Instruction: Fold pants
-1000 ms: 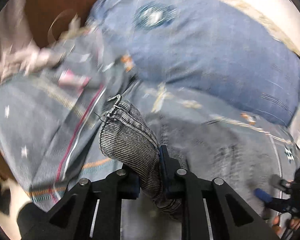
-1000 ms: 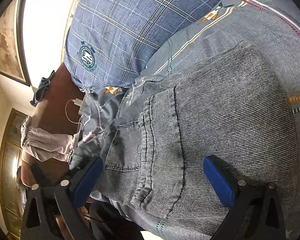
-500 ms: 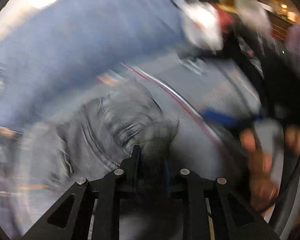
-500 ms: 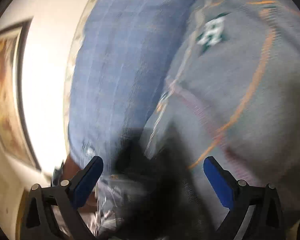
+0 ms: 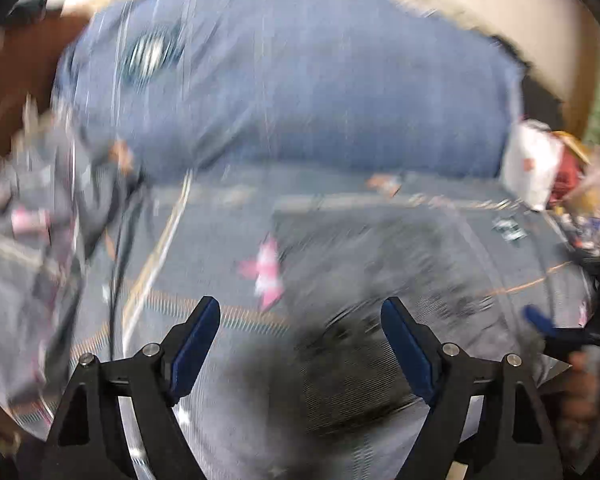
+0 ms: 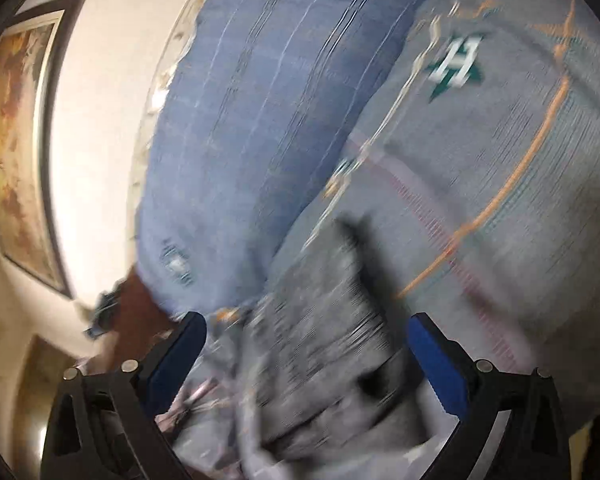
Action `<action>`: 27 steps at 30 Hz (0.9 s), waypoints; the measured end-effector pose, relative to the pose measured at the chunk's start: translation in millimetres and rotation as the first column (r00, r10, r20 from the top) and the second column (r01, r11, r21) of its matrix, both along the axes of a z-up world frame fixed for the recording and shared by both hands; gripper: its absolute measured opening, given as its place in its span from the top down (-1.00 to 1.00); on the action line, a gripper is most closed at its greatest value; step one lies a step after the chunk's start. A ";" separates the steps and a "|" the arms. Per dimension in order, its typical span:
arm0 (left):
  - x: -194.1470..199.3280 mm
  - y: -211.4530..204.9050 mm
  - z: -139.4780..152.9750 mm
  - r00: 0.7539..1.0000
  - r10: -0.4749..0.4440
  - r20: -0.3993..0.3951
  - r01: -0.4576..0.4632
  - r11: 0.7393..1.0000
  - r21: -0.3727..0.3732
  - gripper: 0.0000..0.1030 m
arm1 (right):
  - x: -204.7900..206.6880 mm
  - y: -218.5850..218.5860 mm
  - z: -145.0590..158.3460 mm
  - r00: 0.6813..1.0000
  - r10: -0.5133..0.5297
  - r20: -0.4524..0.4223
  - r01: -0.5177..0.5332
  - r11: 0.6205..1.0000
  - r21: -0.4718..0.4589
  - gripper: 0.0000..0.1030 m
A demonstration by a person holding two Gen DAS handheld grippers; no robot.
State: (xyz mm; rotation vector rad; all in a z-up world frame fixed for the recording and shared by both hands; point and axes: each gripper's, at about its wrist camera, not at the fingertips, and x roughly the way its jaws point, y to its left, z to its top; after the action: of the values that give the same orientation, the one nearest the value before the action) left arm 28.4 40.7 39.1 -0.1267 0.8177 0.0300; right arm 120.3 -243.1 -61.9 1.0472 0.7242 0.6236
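Note:
The grey striped pants (image 5: 372,280) lie folded on a grey patterned bedspread (image 5: 204,248), blurred by motion. My left gripper (image 5: 300,340) is open and empty just above their near edge, its blue pads wide apart. In the right wrist view the pants (image 6: 324,344) lie between and ahead of the jaws of my right gripper (image 6: 306,356), which is open and empty. The right gripper's blue pad also shows at the right edge of the left wrist view (image 5: 540,324).
A blue checked pillow (image 5: 300,80) lies behind the pants, also in the right wrist view (image 6: 268,112). White and red bags (image 5: 540,164) sit at the right. Crumpled cloth (image 5: 40,208) lies at the left. A framed picture (image 6: 20,132) hangs on the wall.
My left gripper held a fold of the pants, swung it over and let go; it is now open. The pants lie flatter. The right gripper stayed open and shifted over the bedspread.

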 end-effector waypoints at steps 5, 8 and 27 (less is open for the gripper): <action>7.4 -11.2 -43.4 0.995 -0.022 -0.098 0.025 0.999 0.035 -0.61 | -0.5 42.7 -11.0 0.987 0.143 -0.067 -0.142 0.990 0.015 -0.97; 4.8 -14.6 -46.3 0.994 -0.032 -0.102 0.037 0.998 0.049 -0.61 | 12.0 41.0 -61.7 0.961 0.083 -0.265 -0.091 0.996 -0.020 -0.72; 11.0 -12.7 -68.1 0.993 -0.006 -0.118 0.011 0.999 0.039 -0.75 | 32.7 45.8 -52.3 0.946 0.006 -0.324 -0.004 1.000 0.008 -0.61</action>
State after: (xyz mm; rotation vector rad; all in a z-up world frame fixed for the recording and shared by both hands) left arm 39.4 28.0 -29.0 -0.0848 0.9347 0.0461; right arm 153.0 -197.4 -114.3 1.1694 1.0124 0.4613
